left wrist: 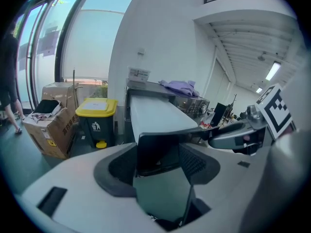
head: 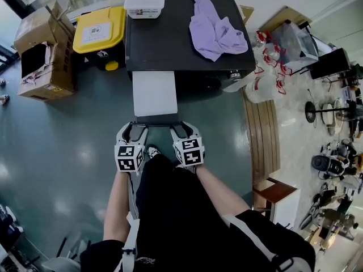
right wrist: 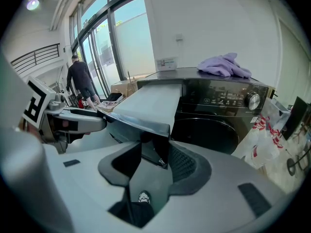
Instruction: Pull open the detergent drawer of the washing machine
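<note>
Under me lies a glossy teal floor (head: 57, 140). Just left of the yellow-lidded bin (head: 99, 30) sits an open cardboard box (head: 42, 55). Behind the bin rise tall windows (left wrist: 92, 38) full of daylight, a white wall (left wrist: 160, 33) to its right. Well to its right, a wooden strip (head: 262, 129) edges pale tiles (head: 295, 146).

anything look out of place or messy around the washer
Mainly the purple garment, left in a crumpled heap on top of the washing machine. The cardboard box beside the yellow-lidded bin looks battered, its flaps splayed open. The detergent drawer sticks far out, but that is the job. No spill visible.
</note>
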A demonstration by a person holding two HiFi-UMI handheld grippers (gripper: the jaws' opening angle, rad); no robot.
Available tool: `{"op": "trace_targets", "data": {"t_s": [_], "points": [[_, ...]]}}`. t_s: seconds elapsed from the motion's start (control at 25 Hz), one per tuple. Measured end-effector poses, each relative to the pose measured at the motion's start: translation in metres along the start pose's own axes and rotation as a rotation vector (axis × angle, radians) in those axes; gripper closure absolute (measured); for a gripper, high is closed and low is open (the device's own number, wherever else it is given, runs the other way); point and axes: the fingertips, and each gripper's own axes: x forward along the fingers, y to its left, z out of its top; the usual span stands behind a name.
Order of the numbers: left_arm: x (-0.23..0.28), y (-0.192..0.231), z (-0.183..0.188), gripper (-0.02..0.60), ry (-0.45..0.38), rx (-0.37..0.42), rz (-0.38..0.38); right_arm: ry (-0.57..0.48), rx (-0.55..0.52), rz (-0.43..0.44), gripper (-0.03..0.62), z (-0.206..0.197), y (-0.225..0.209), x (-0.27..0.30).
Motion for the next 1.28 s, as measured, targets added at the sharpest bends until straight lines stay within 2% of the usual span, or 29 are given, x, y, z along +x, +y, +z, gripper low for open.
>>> {"op": "trace_targets", "data": {"t_s": [1.28], "points": [[-0.016, -0.018, -0.02, 0.314, 0.012, -0.015, 0.034, 0.001, -0.01, 0.016, 0.418, -0.022, 0.002, -0.017]]}}
